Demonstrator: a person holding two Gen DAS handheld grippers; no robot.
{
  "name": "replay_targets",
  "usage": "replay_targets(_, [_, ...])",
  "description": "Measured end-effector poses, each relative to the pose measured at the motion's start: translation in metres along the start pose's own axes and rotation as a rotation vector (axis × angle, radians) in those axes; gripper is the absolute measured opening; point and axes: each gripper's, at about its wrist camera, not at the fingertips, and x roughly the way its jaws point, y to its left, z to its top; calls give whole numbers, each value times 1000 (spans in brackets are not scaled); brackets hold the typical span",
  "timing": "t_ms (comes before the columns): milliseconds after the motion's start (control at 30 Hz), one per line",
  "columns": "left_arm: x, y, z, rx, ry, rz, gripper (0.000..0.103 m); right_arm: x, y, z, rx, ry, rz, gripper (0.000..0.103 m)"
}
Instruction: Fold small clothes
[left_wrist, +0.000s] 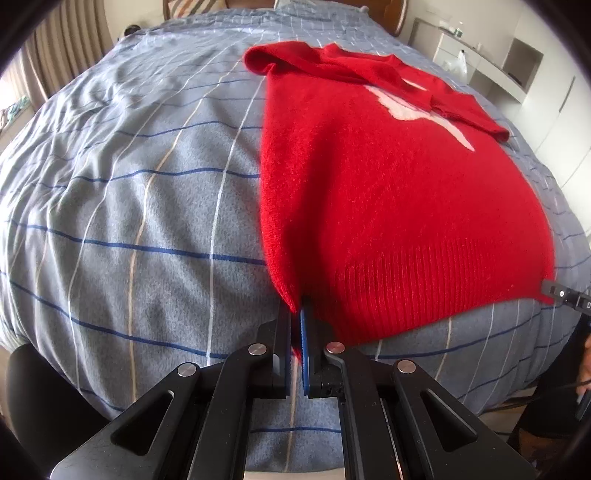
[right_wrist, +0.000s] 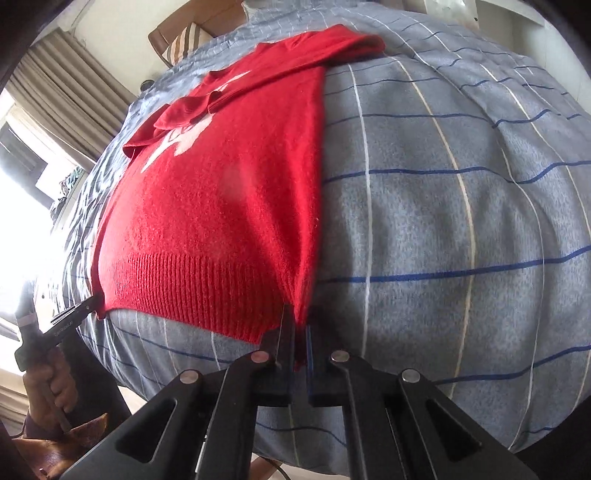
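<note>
Here a red sweater (left_wrist: 388, 192) lies flat on a bed (left_wrist: 129, 184), its ribbed hem nearest the cameras and its neck end far up the bed. It is fuzzy knit with a white shape (left_wrist: 406, 107) on the chest. Both sleeves are folded inward across the upper part, partly covering the white shape, so the body forms a long rectangle.

The bed carries a blue-grey cover with dark blue and white lines, somewhat wrinkled. A striped pillow (right_wrist: 184, 40) sits at the headboard, curtains (right_wrist: 70, 85) hang by a bright window, and white shelves (left_wrist: 491, 62) stand along the wall. Nothing lies on the sweater or blocks it.

The left claw (left_wrist: 298, 314) is pinched shut on the hem corner at its side, red knit caught between the pads. The right claw (right_wrist: 300, 325) is likewise clamped on the opposite hem corner, with a strip of knit showing in the narrow gap. In the right wrist view a hand (right_wrist: 48, 384) grips the left claw's handle.
</note>
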Motion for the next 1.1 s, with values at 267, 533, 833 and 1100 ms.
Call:
replay_targets(267, [0, -2, -3, 18, -24, 19, 3, 1, 2, -6, -4, -37, -22, 4])
replay_targets(533, [1, -6, -5, 40, -39, 43, 3, 2, 4, -9, -26, -55, -39, 2])
replay_targets(833, [-13, -13, -11, 74, -26, 120, 43, -8, 6, -14, -43, -19, -62, 18])
replay_targets(1100, [-62, 22, 13, -27, -165, 156, 67, -73, 19, 43, -281, -126, -296, 36])
